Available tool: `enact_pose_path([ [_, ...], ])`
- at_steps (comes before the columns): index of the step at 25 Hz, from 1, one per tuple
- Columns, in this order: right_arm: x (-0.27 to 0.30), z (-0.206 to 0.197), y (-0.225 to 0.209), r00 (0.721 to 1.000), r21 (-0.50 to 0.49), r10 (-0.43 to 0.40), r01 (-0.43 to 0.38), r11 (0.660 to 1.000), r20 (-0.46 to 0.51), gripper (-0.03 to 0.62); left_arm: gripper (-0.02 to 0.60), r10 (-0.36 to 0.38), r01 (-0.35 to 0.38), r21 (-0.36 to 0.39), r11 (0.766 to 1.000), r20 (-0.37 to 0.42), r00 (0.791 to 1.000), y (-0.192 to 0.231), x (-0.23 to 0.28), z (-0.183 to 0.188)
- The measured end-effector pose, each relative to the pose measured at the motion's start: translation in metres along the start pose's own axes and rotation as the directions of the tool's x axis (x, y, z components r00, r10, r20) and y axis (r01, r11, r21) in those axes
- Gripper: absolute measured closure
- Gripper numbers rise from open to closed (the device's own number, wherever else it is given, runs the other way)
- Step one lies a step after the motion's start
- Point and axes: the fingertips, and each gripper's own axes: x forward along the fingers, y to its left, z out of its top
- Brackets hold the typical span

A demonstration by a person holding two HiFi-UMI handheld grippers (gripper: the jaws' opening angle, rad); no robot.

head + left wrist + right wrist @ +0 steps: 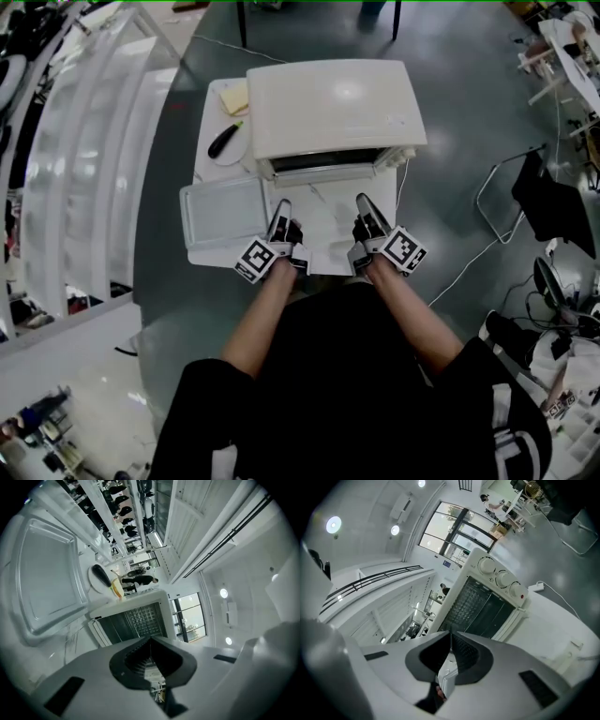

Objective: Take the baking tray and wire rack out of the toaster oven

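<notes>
Head view: the left gripper and right gripper are pointing at the open oven, while the tray is lying on the table just left of them, already out. Left gripper view: the jaws are pressing together on nothing, and the rack is sitting inside the oven. Right gripper view: these jaws are also meeting, empty, facing the same rack. The rack step is probably beginning; next, one gripper needs opening to clamp the rack's front edge and draw it out level.
</notes>
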Motion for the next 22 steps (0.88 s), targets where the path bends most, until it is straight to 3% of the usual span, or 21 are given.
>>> enact_pose_path([
  [2, 0.021, 0.016, -0.009, 1.0, 0.014, 0.027, -0.027, 1.0, 0.017, 0.563, 0.56, 0.025, -0.025, 0.004, 1.0, 0.041, 0.999, 0.012, 0.021, 0.003],
  [3, 0.03, 0.022, -0.015, 0.999, 0.032, 0.039, -0.04, 0.999, 0.025, 0.531, 0.543, 0.034, -0.034, -0.002, 0.999, 0.062, 0.997, 0.018, 0.03, 0.004],
  [5, 0.046, 0.03, -0.029, 0.998, 0.092, 0.044, -0.048, 0.995, 0.04, 0.417, 0.445, 0.04, -0.036, -0.043, 0.998, 0.099, 0.994, 0.027, 0.045, 0.004],
  [9, 0.079, 0.042, -0.064, 0.998, 0.186, 0.03, -0.041, 0.982, 0.062, 0.351, 0.385, 0.051, -0.042, -0.076, 0.996, 0.13, 0.99, 0.047, 0.077, 0.004],
  [15, 0.119, 0.062, -0.099, 0.996, 0.254, 0.006, -0.027, 0.967, 0.084, 0.33, 0.341, 0.038, -0.028, -0.06, 0.998, 0.168, 0.985, 0.055, 0.119, 0.01],
  [22, 0.161, 0.074, -0.109, 0.994, 0.277, 0.003, -0.033, 0.96, 0.108, 0.33, 0.341, 0.041, -0.006, -0.134, 0.991, 0.26, 0.965, 0.069, 0.157, 0.026],
])
